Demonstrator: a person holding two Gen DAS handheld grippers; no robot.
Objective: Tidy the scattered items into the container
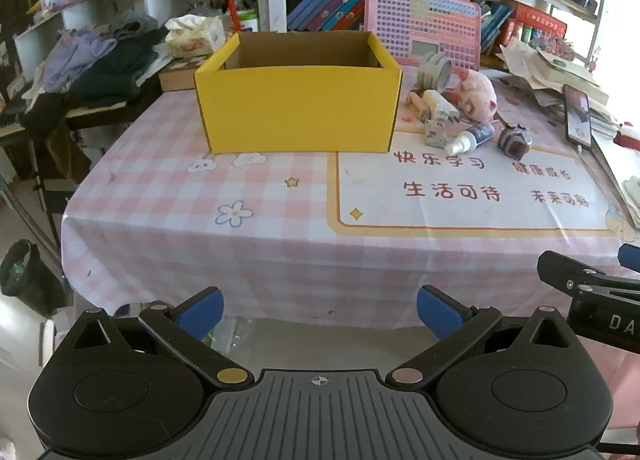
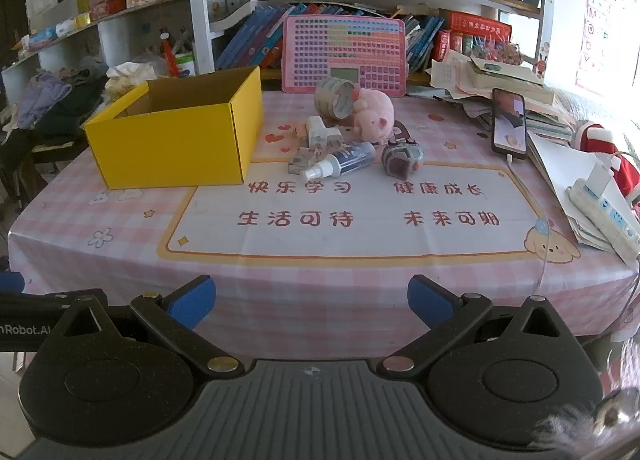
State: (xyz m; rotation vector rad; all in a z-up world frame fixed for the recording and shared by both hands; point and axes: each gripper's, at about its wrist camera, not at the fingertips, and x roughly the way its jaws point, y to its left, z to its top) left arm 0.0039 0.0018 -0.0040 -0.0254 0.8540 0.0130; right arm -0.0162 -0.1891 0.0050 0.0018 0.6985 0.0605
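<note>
An open yellow cardboard box (image 1: 298,106) (image 2: 176,140) stands on the pink checked tablecloth. To its right lies a cluster: a pink plush pig (image 2: 374,116) (image 1: 476,94), a tape roll (image 2: 334,98) (image 1: 434,70), a spray bottle (image 2: 342,164) (image 1: 468,138), a grey toy (image 2: 402,160) (image 1: 514,140), a white plug adapter (image 2: 322,134) and a small grey block (image 2: 302,160). My left gripper (image 1: 320,310) is open and empty at the table's near edge. My right gripper (image 2: 312,302) is open and empty, also at the near edge, far from the cluster.
A phone (image 2: 509,124) on a cable, stacked papers (image 2: 500,76) and a power strip (image 2: 604,216) crowd the right side. A pink keyboard toy (image 2: 344,54) leans on books behind. Clothes (image 1: 100,60) lie left of the box.
</note>
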